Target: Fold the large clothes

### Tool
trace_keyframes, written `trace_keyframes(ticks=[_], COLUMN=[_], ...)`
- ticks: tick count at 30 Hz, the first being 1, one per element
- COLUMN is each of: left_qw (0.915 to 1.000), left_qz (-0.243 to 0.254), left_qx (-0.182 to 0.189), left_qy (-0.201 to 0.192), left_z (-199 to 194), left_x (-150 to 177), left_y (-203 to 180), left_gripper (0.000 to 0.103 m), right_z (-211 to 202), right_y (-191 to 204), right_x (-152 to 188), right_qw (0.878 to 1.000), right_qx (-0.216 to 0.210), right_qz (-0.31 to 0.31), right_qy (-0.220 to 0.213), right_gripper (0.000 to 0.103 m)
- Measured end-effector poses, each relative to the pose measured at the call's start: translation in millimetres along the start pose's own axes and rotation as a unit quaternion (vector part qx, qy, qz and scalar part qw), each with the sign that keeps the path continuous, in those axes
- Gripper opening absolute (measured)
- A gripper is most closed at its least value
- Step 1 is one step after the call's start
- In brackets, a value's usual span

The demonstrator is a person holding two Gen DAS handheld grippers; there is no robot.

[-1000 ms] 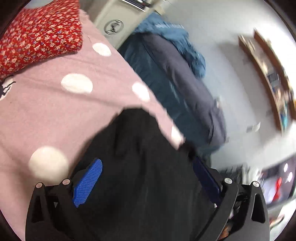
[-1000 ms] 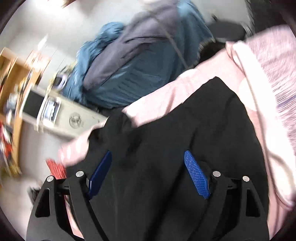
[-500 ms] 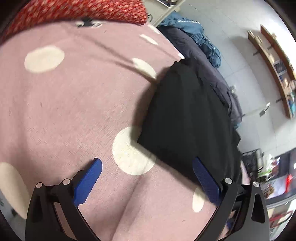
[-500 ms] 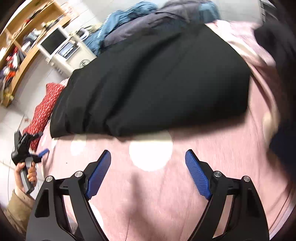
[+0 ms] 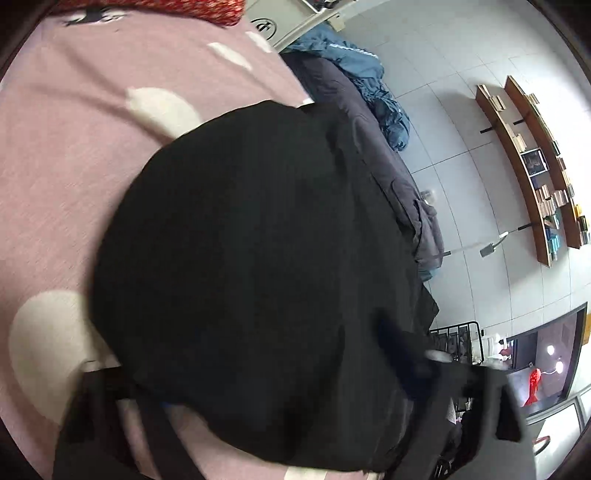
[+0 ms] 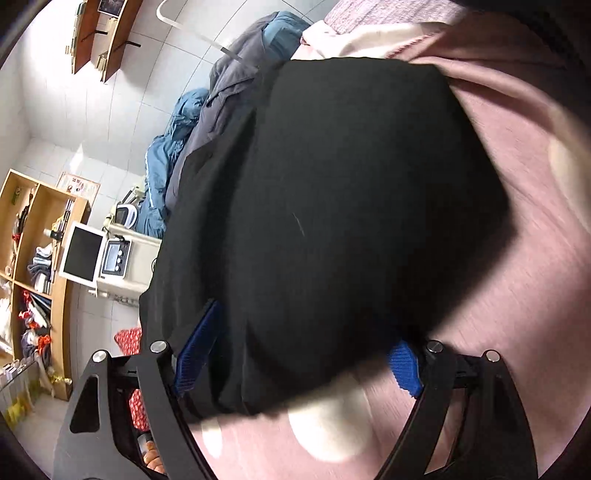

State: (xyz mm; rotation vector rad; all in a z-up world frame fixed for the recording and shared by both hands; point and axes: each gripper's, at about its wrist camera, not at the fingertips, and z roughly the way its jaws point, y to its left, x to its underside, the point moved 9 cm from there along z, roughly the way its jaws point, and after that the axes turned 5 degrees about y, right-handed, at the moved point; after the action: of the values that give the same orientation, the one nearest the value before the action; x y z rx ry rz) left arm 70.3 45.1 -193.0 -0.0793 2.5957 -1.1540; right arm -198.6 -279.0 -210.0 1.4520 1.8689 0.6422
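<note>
Right wrist: tongs (image 6: 295, 362) astride black garment (image 6: 351, 203).

text: none readable | round emblem on white cabinet (image 5: 266, 26): blurred | wall poster (image 6: 78, 183): too small

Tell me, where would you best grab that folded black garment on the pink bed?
Probably the near folded edge of the black garment, coming in low from the bed's near side: it lies flat on the pink spotted cover, and that thick edge already sits between the right gripper fingers.
</note>
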Motion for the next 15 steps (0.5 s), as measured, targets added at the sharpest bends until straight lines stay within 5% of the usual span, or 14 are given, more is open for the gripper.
trace_keyframes(ticks=[2,5,11,15], left_qw=[1.0,0.9999,0.9973,0.9971], left_qz=[-0.008,0.006,0.05,0.065], left_qx=[-0.002,0.015,0.013,-0.012], left_qy=[-0.001,-0.004,-0.053,-0.038], left_z=[-1.9,-21.2,-99.2,-123.1], left_x=[-6.6,-15.4,-31.6,-12.5], left_y=[1.2,-4.4,-12.8,2.5], left_gripper=[0.028,0.016,0.01,0.01], right_z=[3.3,3.0,-41.7,-80.3], right_y=[-7.5,-15.3,8.2,21.0], right_x=[-7.7,-6.1,14.6,46.8], right_qw=[1.0,0.997,0.994,0.992], right_qx=[0.025,-0.014,-0.057,-0.058], right_qz=[0.016,0.065,0.024,-0.045], right_qy=[0.006,0.04,0.09,0.105], right_gripper=[0.037,0.013,0.008,0.008])
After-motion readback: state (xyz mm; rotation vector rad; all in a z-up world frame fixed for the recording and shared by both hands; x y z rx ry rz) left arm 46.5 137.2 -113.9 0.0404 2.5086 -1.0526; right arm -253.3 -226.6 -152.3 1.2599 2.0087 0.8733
